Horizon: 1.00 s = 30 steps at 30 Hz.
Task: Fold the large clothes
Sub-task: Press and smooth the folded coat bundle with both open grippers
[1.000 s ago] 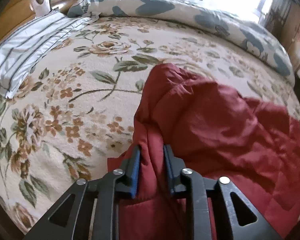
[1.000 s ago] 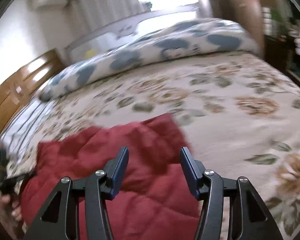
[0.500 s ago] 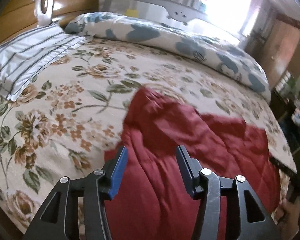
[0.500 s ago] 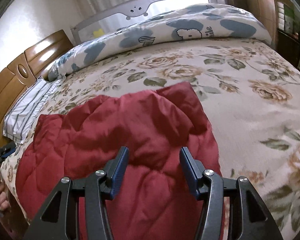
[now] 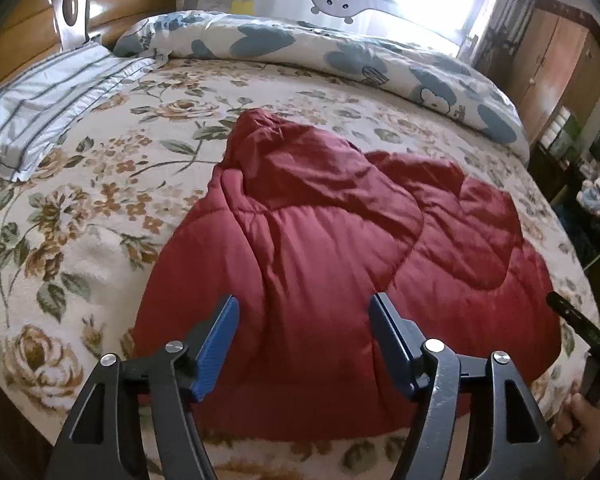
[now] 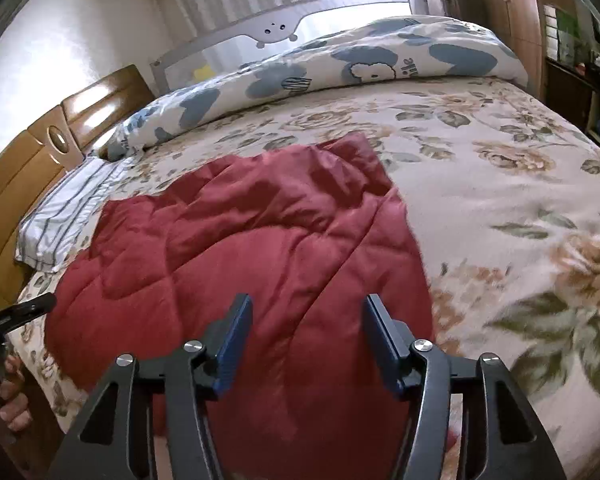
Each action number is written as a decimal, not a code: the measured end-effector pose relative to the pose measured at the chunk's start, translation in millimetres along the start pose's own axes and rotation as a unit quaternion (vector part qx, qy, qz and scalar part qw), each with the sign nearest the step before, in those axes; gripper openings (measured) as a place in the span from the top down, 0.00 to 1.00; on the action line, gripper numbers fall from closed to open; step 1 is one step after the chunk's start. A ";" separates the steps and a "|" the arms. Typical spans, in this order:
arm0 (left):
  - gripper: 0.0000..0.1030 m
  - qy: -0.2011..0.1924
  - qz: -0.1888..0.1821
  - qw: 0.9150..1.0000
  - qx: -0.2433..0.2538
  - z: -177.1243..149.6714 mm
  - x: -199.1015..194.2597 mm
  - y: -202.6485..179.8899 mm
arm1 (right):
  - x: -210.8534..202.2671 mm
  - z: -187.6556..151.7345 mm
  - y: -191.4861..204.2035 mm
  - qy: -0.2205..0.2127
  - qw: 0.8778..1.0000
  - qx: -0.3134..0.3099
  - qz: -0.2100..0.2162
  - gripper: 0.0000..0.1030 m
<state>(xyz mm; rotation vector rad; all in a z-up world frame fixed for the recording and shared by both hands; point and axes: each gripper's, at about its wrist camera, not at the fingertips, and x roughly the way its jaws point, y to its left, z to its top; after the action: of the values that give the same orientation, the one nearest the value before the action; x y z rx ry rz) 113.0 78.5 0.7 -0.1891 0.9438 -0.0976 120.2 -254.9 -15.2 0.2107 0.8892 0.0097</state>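
Note:
A red quilted padded garment (image 5: 332,240) lies crumpled on the floral bedspread (image 5: 80,200), its near edge at the bed's front. My left gripper (image 5: 304,312) hovers above the garment's near left part, its jaws opening and nothing between the blue pads. In the right wrist view the same garment (image 6: 240,248) fills the middle, one folded corner pointing toward the far side. My right gripper (image 6: 306,312) hangs over its near right part, jaws opening, holding nothing. Each view shows the other gripper and a hand at its edge.
A striped pillow (image 5: 48,100) lies at the left by the wooden headboard (image 5: 40,20). A rolled blue-and-white duvet (image 5: 340,56) runs along the far side under a grey bed rail (image 5: 332,0). Wooden wardrobes (image 5: 552,64) stand at the right.
My left gripper let go of the red garment's fold, opened wide and drew back; the fold dropped onto the garment. My right gripper moved back over the garment's near edge and opened slightly.

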 end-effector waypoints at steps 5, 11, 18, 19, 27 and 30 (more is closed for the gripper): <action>0.24 0.003 0.004 1.000 0.028 -10.4 -4.9 -22.6 | -2.8 -10.0 29.2 0.000 0.999 -0.048 -0.002 0.36; 0.19 0.011 0.019 0.998 0.053 -20.6 -3.4 -44.8 | -2.7 -19.0 57.4 0.000 0.996 -0.089 0.006 0.30; 0.12 0.031 0.049 0.996 0.063 -19.6 10.7 -57.5 | 15.3 -23.2 58.1 0.023 0.996 -0.089 -0.011 0.29; 0.09 0.035 0.055 0.995 0.070 -19.7 14.6 -60.4 | 17.2 -23.3 57.4 0.025 0.996 -0.087 -0.013 0.28; 0.03 0.057 0.080 0.992 0.080 -11.5 49.6 -69.1 | 37.2 -23.0 40.2 0.033 0.995 -0.077 -0.048 0.21; 0.00 0.060 0.078 0.992 0.078 -9.8 56.3 -67.1 | 45.1 -25.2 30.9 0.029 0.996 -0.065 -0.048 0.15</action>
<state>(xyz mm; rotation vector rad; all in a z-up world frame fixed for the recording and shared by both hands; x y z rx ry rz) 137.9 2.3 -36.0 0.0353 1.0619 -0.0380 131.6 -215.8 -59.6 0.0469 0.9524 -0.0159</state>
